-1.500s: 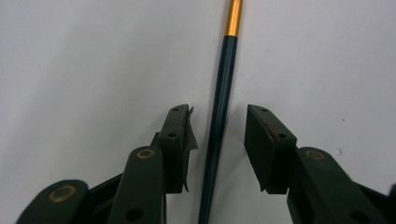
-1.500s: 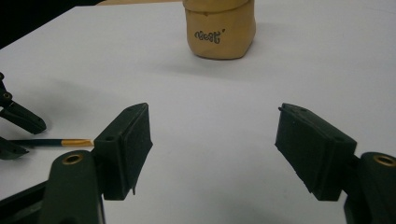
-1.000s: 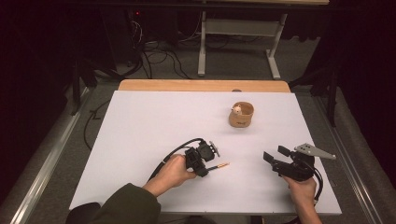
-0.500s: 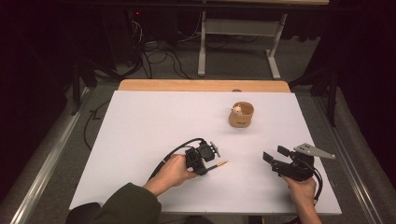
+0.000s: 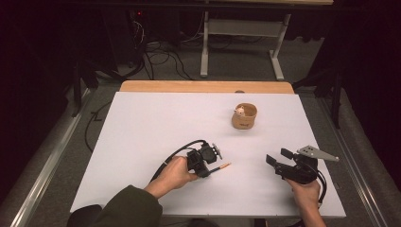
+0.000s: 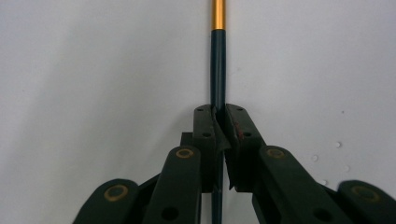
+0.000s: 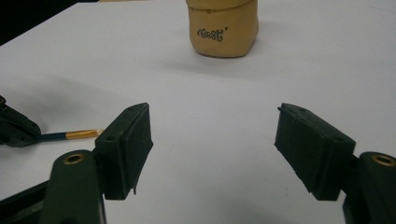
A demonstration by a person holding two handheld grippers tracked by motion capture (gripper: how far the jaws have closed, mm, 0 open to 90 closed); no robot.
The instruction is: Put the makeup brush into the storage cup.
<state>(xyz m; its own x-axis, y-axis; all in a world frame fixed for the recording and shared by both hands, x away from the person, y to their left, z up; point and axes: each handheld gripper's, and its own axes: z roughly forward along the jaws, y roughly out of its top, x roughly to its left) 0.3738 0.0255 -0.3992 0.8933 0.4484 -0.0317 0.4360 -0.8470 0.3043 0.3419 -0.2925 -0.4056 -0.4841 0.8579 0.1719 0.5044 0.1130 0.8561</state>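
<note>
From above, the left gripper (image 5: pixel 208 166) sits low on the white table (image 5: pixel 142 132), held in the person's left hand (image 5: pixel 174 174), and a thin pencil (image 5: pixel 220 166) pokes out past its tip toward the right gripper (image 5: pixel 275 161). At this distance the pencil is only a short orange-gold sliver, and I cannot tell from here how it is gripped.

The left gripper view settles that: the two black jaws have just been closing and now stand pinched together on the pencil (image 6: pixel 217 70), whose dark green shaft runs straight out ahead of them and turns gold at the far end. The shaft also shows behind the pads, so the grip falls partway along it, not at its end.

The right gripper view gives what neither of the others does, the pencil (image 7: pixel 70 135) from the side, lying close to the table surface, off to the left of the right gripper's own jaws. Those jaws stand wide apart with nothing between them, only bare table. Straight ahead of them, well apart, stands a small tan pouch (image 7: pixel 223 28) with dark lettering on its front. From above, the pouch (image 5: pixel 244 118) shows something small and pale in its open top, too small to make out
</note>
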